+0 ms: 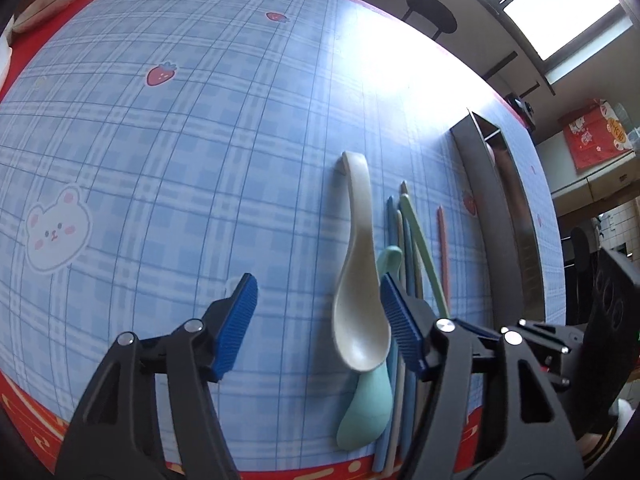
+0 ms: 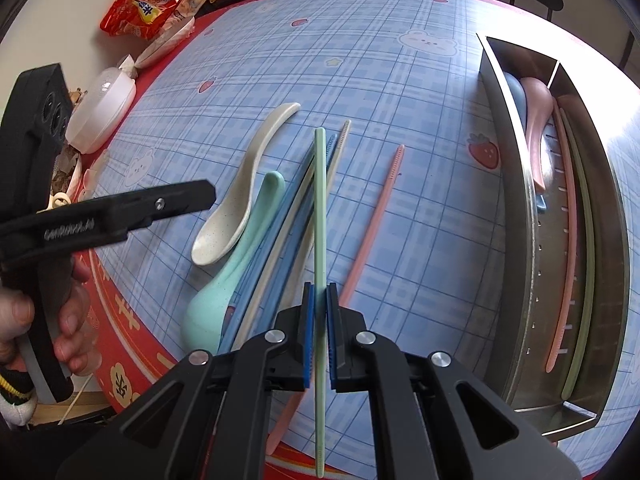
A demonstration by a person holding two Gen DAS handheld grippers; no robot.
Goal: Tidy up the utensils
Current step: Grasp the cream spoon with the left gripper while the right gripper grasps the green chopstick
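In the steel tray (image 2: 516, 184), spoons and chopsticks; right gripper (image 2: 319, 300) pinches a green chopstick (image 2: 320, 208).

Right gripper (image 2: 319, 300) hides the green chopstick's (image 2: 320, 200) middle.

blue plaid tablecloth (image 1: 200, 140), cream spoon (image 1: 360, 280), perhaps-teal spoon (image 1: 368, 408)

Both views are taken close above the checked tablecloth (image 1: 180, 152), looking steeply down along each gripper's fingers. In the left wrist view the cream spoon (image 1: 360, 280) lies centre and the steel tray (image 1: 492, 220) at right. The right wrist view shares these: cream spoon (image 2: 248, 184) centre left, tray (image 2: 516, 216) at right.
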